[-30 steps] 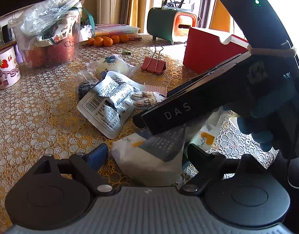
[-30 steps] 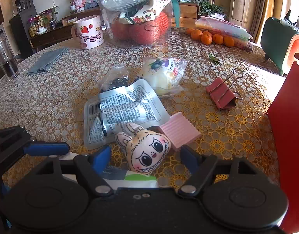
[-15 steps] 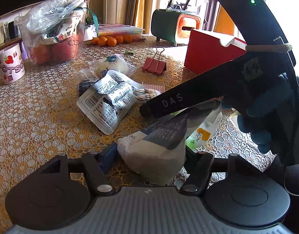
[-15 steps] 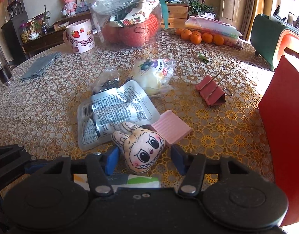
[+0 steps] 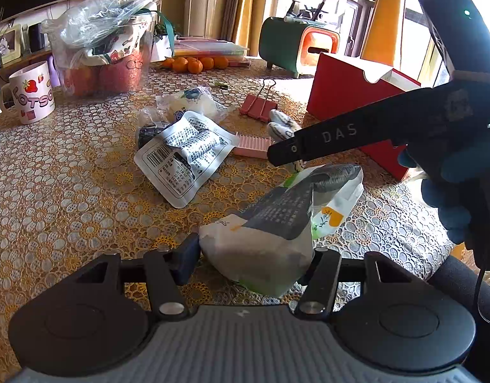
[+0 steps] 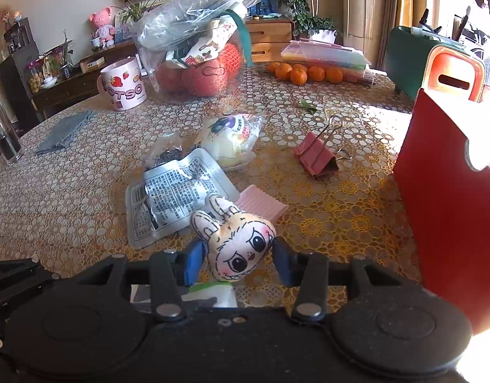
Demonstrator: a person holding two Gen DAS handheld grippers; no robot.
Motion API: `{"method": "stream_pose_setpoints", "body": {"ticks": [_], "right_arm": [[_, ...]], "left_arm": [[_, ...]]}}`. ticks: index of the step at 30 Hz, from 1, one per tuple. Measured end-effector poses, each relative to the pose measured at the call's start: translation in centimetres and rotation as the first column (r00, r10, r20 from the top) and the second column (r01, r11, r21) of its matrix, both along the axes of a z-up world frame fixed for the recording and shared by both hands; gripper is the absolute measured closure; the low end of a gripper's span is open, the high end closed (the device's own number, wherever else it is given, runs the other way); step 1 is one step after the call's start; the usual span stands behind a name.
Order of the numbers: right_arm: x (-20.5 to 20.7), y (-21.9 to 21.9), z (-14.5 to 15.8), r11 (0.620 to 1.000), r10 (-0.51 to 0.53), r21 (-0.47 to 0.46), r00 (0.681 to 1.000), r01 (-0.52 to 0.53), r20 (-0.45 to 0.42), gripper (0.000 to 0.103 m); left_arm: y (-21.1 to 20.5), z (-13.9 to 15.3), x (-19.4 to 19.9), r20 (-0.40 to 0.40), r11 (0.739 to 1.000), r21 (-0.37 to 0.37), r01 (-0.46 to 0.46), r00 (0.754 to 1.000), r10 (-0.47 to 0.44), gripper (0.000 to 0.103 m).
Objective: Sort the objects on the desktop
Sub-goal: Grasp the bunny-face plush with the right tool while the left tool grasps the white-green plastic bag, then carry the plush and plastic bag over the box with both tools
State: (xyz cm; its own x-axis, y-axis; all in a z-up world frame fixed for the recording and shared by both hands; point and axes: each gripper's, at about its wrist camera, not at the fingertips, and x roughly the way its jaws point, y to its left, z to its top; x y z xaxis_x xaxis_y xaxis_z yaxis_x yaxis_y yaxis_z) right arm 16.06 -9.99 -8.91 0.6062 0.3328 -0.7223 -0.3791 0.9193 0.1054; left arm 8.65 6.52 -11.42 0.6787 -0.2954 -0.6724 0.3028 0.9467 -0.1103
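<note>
1. Plush rabbit [image 6: 237, 242]: between the right gripper [image 6: 235, 257] fingers, which are closing and touch its sides; it sits just in front of the silver pouch [image 6: 174, 194].
2. White packet [image 5: 276, 226]: between the left gripper [image 5: 251, 255] fingers, also closing, pads against it.
3. Pink block [image 6: 260, 206]: just behind the rabbit.
4. Binder clip [image 6: 316, 156]: farther behind, toward the red box [image 6: 452, 198].
5. Mug [image 6: 125, 87]: far across the worktop [image 6: 69, 198].

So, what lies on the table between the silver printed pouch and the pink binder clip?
In the right wrist view, a pink ridged block lies there, beside the silver printed pouch and short of the pink binder clip.
</note>
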Motion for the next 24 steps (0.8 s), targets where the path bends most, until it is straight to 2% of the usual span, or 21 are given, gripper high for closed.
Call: {"method": "stream_pose_setpoints", "body": {"ticks": [11, 24], "right_arm": [[-3.1, -4.9, 2.5, 0.998, -0.029, 0.056, 0.999, 0.028, 0.016, 0.058], [-7.5, -8.9, 5.4, 0.993, -0.004, 0.121, 0.999, -0.001, 0.046, 0.057]], "left_arm": [[-0.4, 2.6, -2.0, 0.009, 0.996, -0.035, -0.087, 0.996, 0.087, 0.046], [-3.5, 7.2, -4.4, 0.088, 0.993, -0.058, -0.1, 0.991, 0.105, 0.046]]}}
